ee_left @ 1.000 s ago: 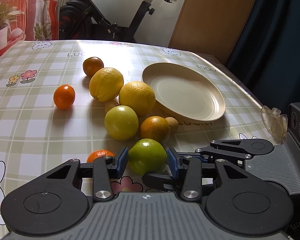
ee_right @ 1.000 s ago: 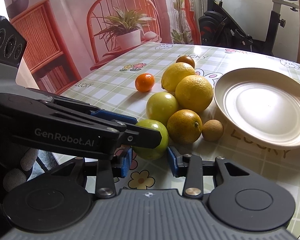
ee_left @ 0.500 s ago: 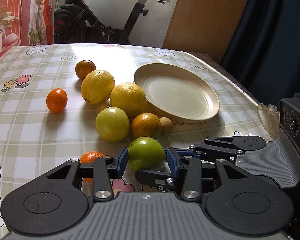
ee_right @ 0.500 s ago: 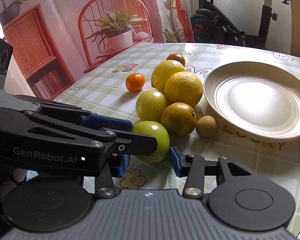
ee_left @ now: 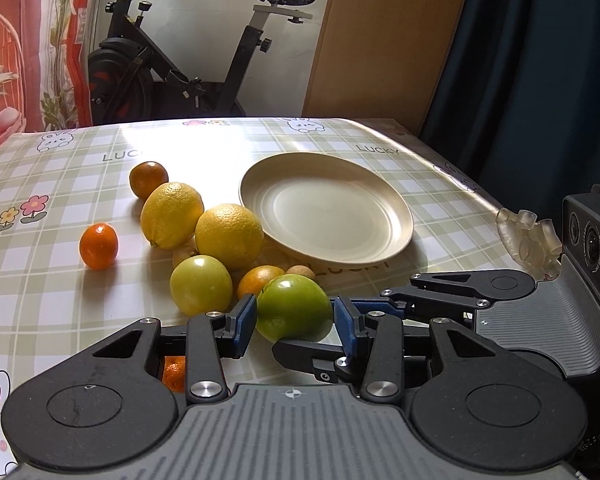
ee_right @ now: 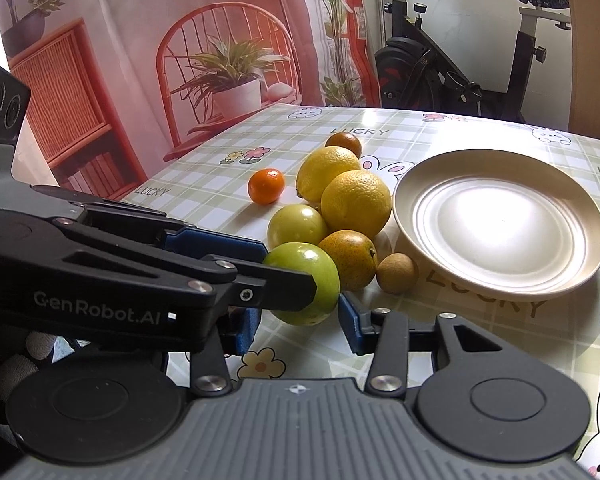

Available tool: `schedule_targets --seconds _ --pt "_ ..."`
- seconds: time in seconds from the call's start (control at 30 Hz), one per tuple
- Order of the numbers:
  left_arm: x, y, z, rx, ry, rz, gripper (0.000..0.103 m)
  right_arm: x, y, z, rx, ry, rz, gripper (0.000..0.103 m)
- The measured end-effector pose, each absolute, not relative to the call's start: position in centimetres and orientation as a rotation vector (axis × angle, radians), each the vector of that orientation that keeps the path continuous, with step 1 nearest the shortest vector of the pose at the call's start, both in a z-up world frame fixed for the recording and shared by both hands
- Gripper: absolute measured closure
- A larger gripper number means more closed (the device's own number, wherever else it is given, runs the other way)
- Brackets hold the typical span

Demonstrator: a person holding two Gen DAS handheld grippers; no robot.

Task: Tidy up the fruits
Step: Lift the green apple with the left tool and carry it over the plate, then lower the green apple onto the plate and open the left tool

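While the plate (ee_left: 396, 248) was bare:
Left gripper (ee_left: 295, 318): clamped on green apple (ee_left: 296, 307).
Right gripper (ee_right: 298, 320): spread, holding nothing.
Left: every fruit.

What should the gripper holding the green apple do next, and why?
Probably carry the green apple rightward and forward to the plate and set it down. The left gripper has its jaws shut on the apple, and the plate sits bare beside the fruit pile.

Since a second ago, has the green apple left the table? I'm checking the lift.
Yes. The green apple, in the left gripper, has risen: it now overlaps the orange it sat below.
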State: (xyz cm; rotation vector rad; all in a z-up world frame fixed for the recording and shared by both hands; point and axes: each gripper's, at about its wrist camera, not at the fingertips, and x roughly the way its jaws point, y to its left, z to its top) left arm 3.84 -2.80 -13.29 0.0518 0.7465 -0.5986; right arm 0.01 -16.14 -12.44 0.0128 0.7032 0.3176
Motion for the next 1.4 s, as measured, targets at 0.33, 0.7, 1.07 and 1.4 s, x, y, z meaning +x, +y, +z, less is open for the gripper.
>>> schedule_targets --seconds 0.33,0.7,1.07,1.4 --pt "5.2 -5.4 -12.3 0.098 0.733 -0.654 0.058 -0.3 -18.3 -11.3 0.071 0.652 0.248 0.058" --pt "9.1 -7.7 -12.4 0.122 0.742 -0.656 0.058 2.1 -20.6 -10.8 0.096 0.615 0.191 0.058" --pt "14.0 -9.4 -13.5 0.113 0.814 -0.615 0.058 6.0 -22.4 -11.8 0.091 0.610 0.159 0.058" --pt "16.5 -10.3 -14.4 0.127 0.853 -0.566 0.057 9.0 -22.8 -13.1 0.078 0.650 0.139 0.058"
